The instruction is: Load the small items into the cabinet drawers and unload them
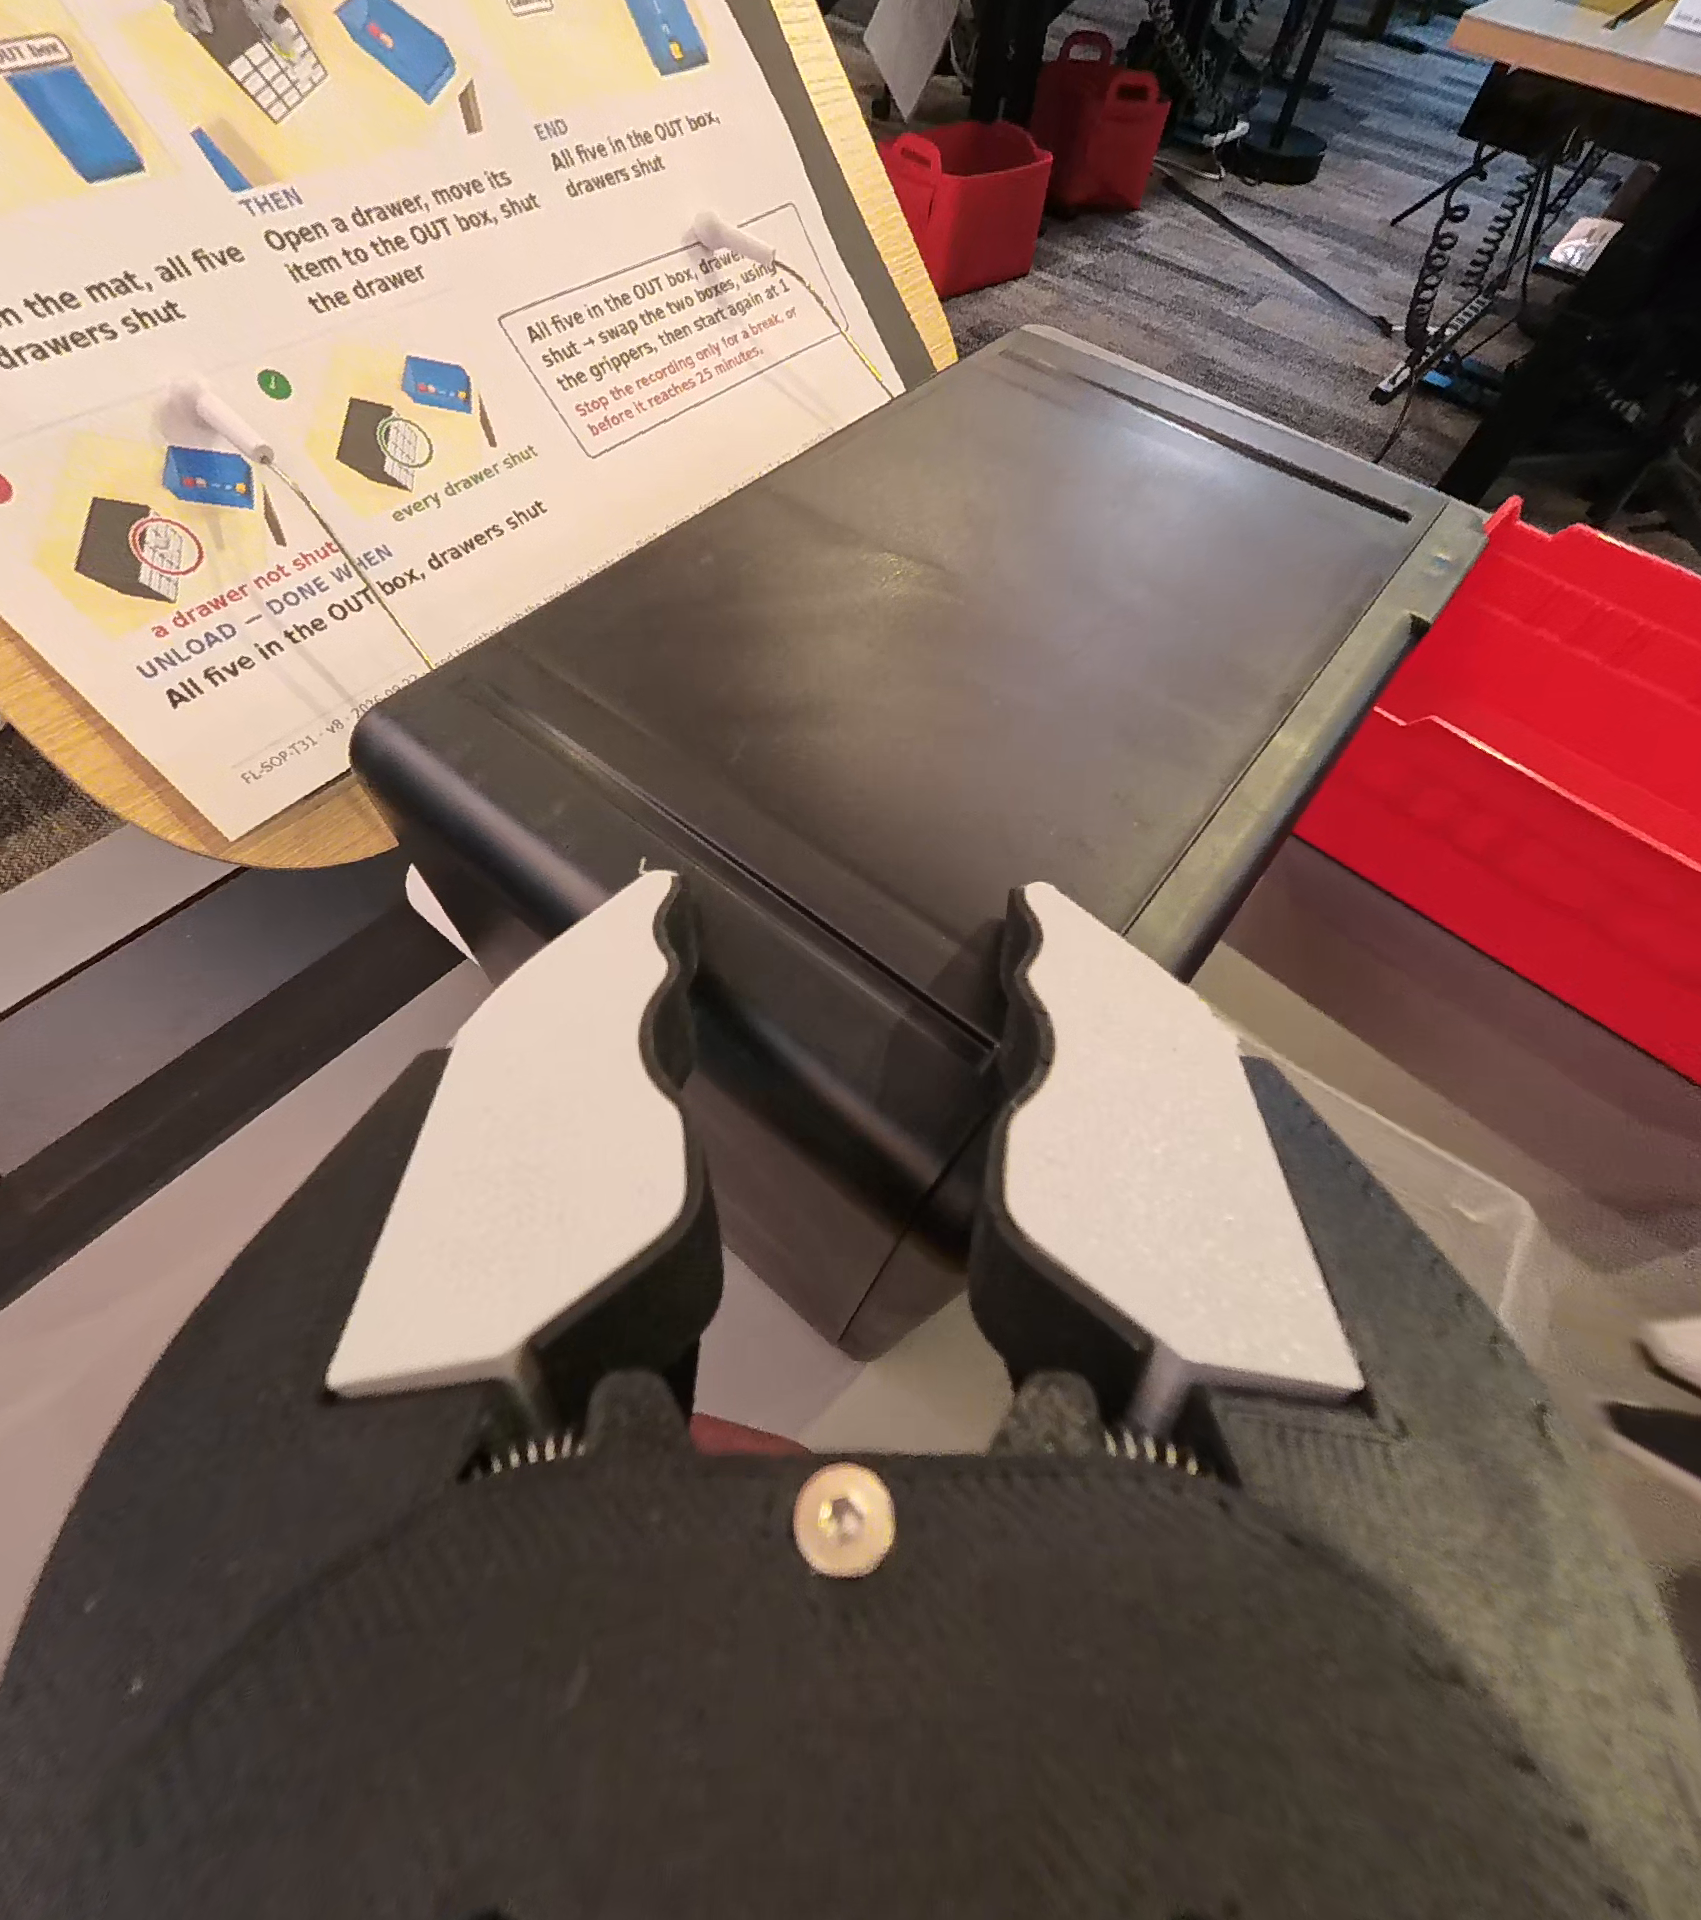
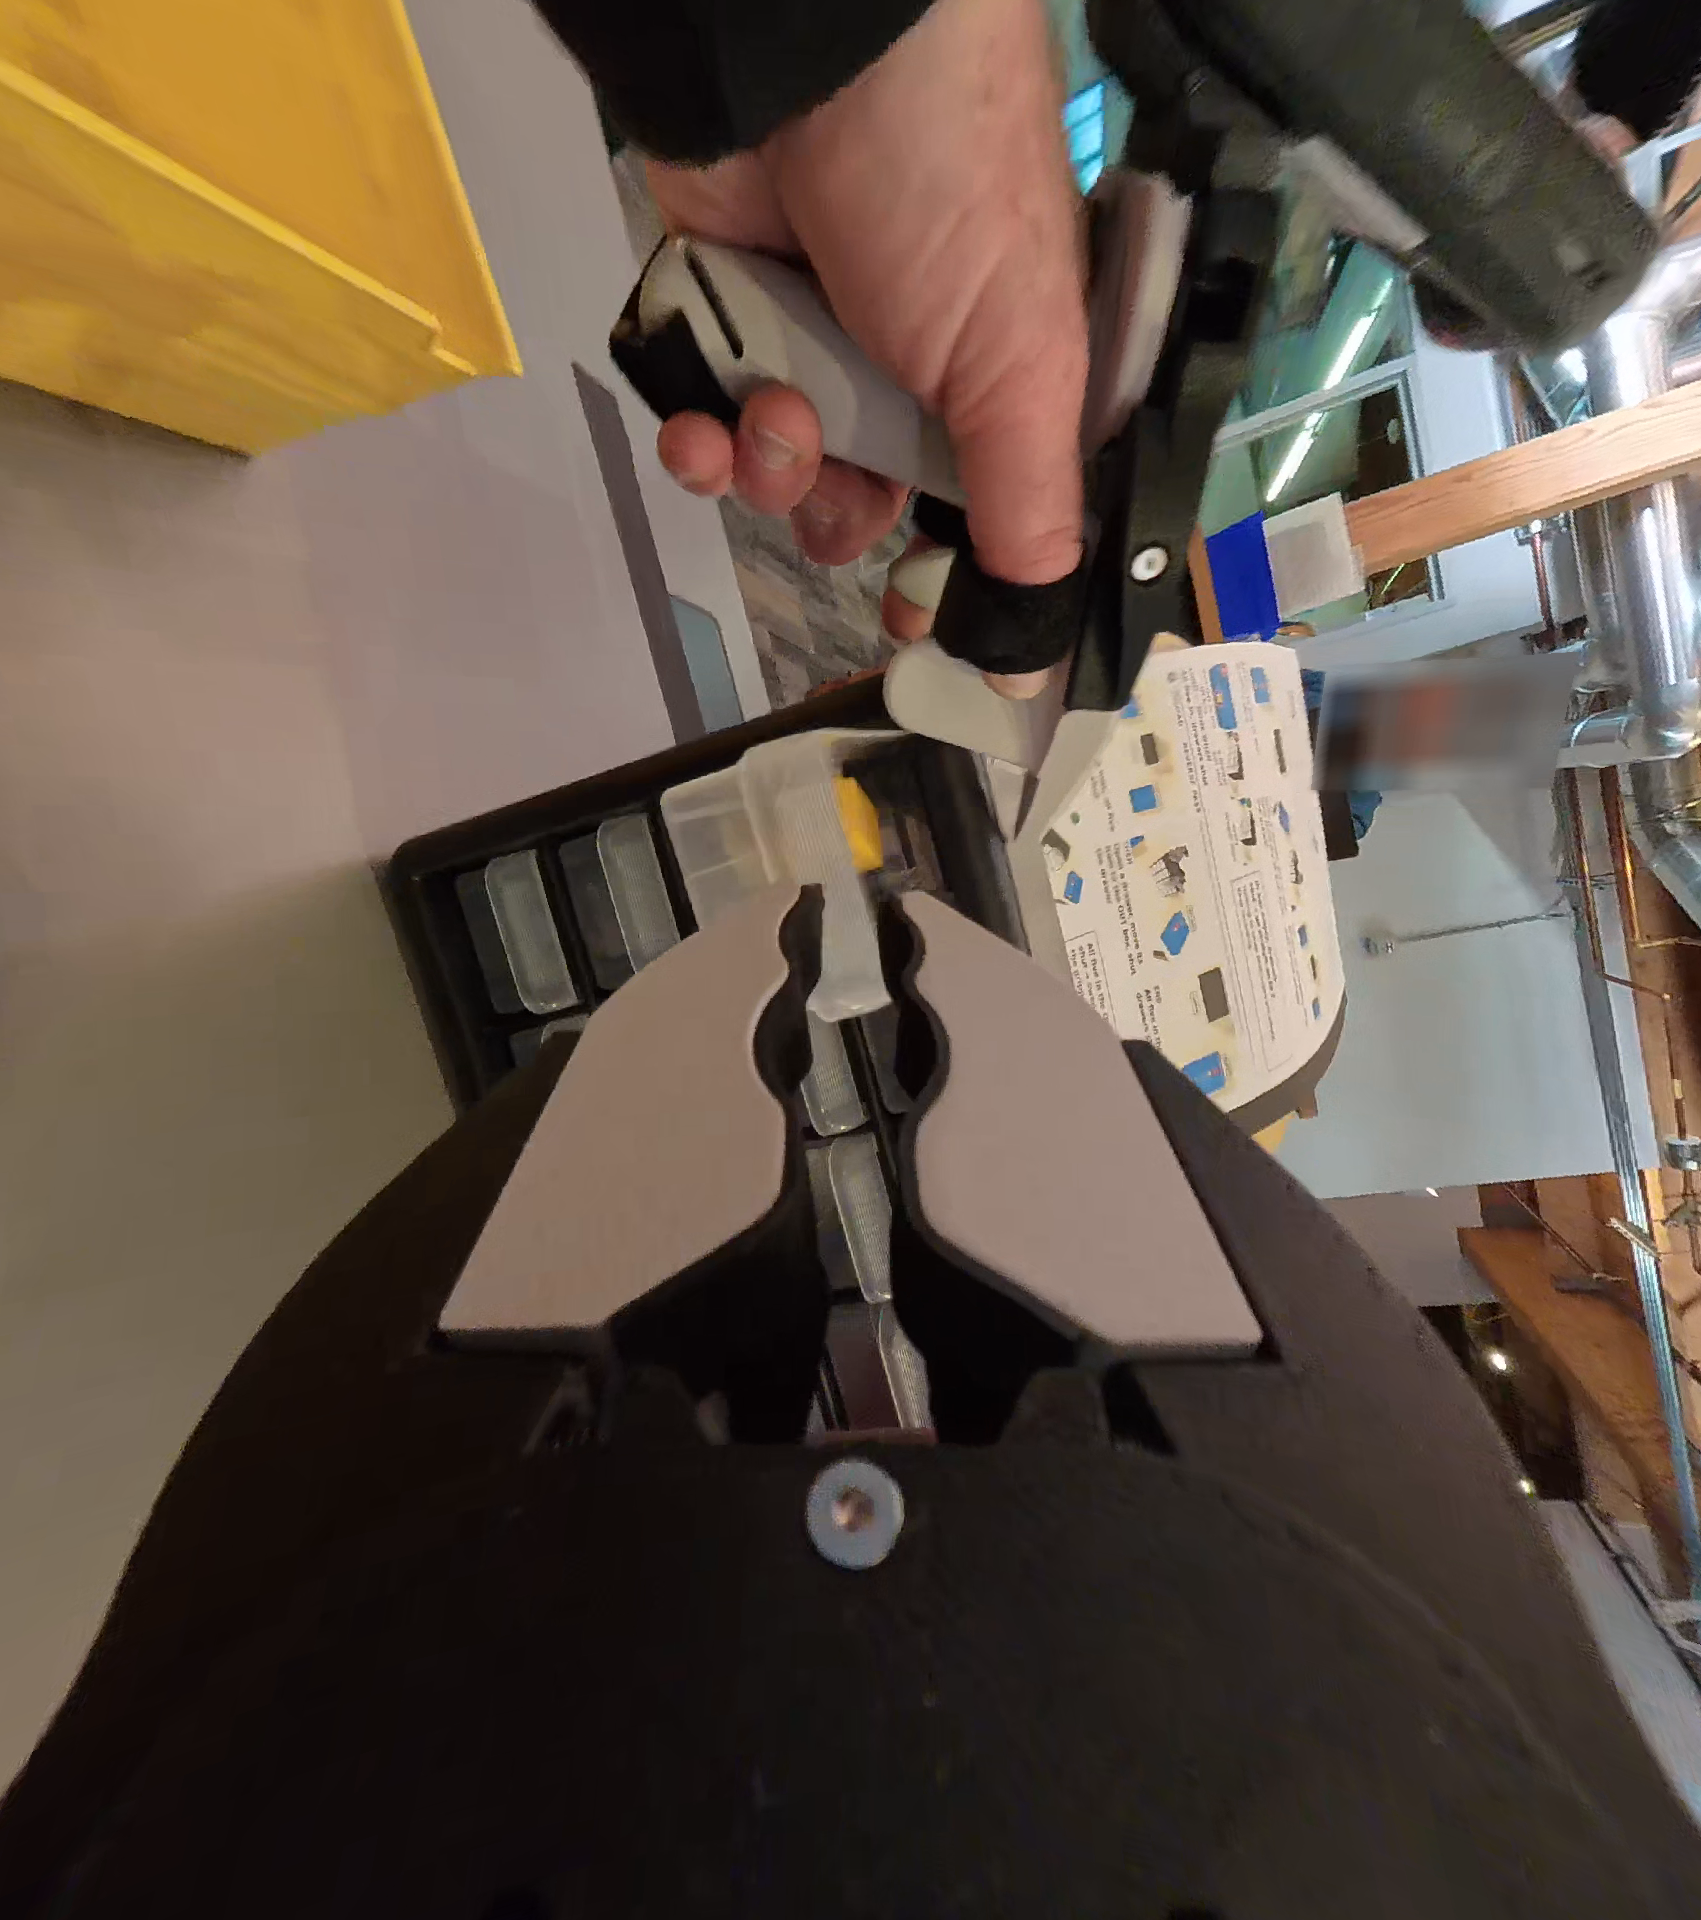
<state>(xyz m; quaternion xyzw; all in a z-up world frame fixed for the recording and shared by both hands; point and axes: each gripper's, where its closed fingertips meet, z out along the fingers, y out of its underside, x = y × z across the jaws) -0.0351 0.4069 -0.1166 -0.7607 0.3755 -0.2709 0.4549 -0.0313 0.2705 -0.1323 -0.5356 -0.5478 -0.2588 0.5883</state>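
Note:
The black cabinet (image 1: 981, 623) fills the middle of the left wrist view, seen from above its top. My left gripper (image 1: 846, 935) is open, its fingers astride the cabinet's near top edge. In the right wrist view, which is turned sideways, the cabinet's front (image 2: 430, 862) shows several clear drawers. One clear drawer (image 2: 711, 831) is pulled partly out and holds a yellow item (image 2: 865, 826). My right gripper (image 2: 854, 906) is shut on that drawer's clear handle (image 2: 846, 966). The left gripper (image 2: 971, 717) shows there too, held by a hand (image 2: 929, 260) at the cabinet's top.
A red bin (image 1: 1573, 810) stands right of the cabinet. A yellow bin (image 2: 150, 187) sits on the grey table (image 2: 98, 935). An instruction sheet on a wooden board (image 1: 306, 343) leans behind the cabinet. Red bags (image 1: 971, 197) and desk legs are on the floor beyond.

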